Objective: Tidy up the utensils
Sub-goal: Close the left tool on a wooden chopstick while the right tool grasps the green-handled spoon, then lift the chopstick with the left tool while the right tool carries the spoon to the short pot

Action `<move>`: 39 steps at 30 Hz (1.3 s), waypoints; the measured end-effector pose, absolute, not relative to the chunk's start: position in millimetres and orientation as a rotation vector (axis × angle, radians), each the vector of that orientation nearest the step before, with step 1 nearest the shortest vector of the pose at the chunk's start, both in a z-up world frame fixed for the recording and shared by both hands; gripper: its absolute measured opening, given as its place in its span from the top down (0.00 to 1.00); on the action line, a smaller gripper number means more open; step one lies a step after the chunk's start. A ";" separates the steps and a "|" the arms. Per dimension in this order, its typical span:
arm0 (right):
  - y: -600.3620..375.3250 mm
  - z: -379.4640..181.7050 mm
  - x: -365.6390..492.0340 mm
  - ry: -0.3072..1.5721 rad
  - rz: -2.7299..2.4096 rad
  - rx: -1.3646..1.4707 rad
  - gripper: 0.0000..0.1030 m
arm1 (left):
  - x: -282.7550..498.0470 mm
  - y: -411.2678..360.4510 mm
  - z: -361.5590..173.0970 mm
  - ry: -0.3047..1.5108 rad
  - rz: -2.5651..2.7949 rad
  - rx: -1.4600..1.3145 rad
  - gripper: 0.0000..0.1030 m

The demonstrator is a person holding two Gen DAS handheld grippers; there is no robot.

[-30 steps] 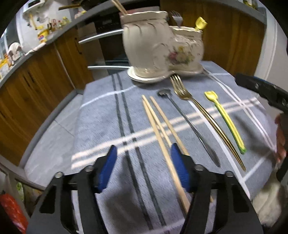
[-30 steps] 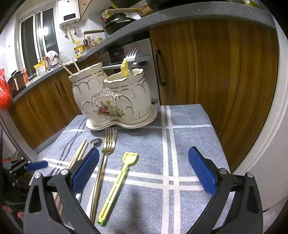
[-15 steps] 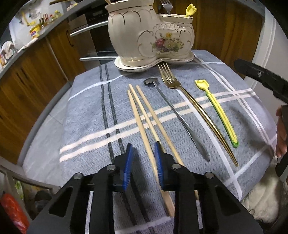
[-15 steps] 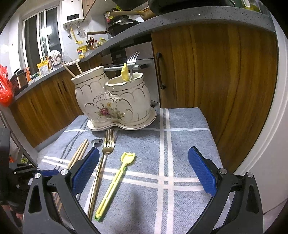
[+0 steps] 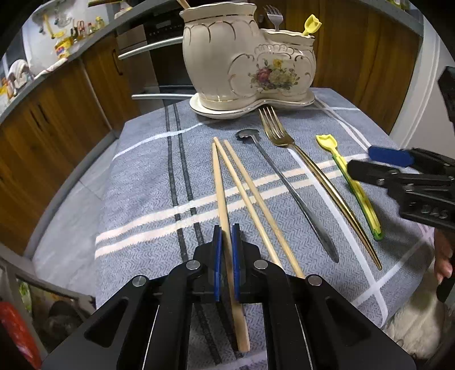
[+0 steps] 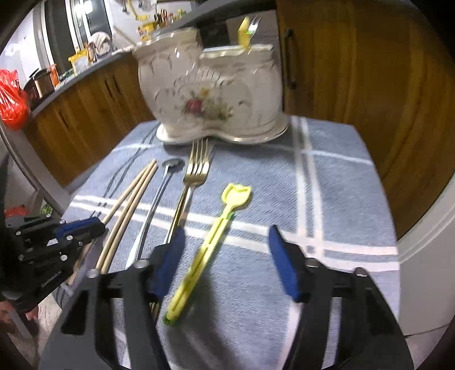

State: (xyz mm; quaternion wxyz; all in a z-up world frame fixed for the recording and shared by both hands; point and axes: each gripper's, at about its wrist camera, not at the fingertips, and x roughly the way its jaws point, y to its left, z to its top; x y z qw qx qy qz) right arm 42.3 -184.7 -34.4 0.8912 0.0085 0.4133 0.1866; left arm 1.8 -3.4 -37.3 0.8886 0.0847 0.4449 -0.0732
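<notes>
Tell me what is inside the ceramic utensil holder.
From the ceramic utensil holder, a silver fork and a yellow plastic pick stick up from the lower compartment, and a wooden stick tip from the taller one. Their lower parts, and anything shorter, are hidden by the walls.

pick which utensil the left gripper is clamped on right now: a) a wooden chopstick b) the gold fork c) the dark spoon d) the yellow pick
a: in the left wrist view the left gripper has its blue pads closed on the leftmost wooden chopstick, while the gold fork, dark spoon and yellow pick lie free on the cloth.
</notes>
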 end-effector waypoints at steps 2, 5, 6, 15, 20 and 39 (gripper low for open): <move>-178.6 -37.1 44.0 0.874 0.394 0.014 0.59 | 1.5 -3.2 -37.5 0.923 -0.154 0.179 0.93; -171.1 -38.4 46.0 0.867 0.358 -0.026 0.69 | 0.9 -4.4 -37.7 0.921 -0.157 0.189 0.93; -167.3 -38.7 46.3 0.862 0.342 -0.052 0.73 | 0.6 -4.8 -37.7 0.921 -0.157 0.193 0.93; -165.0 -36.2 48.1 0.836 0.354 -0.094 0.91 | 4.6 -3.5 -37.8 0.907 -0.161 0.221 0.93; -180.8 -22.7 47.0 0.778 0.368 -0.019 0.91 | 0.3 9.8 -27.9 0.867 -0.180 0.159 0.94; -186.7 -16.1 46.9 0.769 0.415 -0.020 0.91 | 22.7 -1.4 -32.6 1.055 -0.278 0.283 0.93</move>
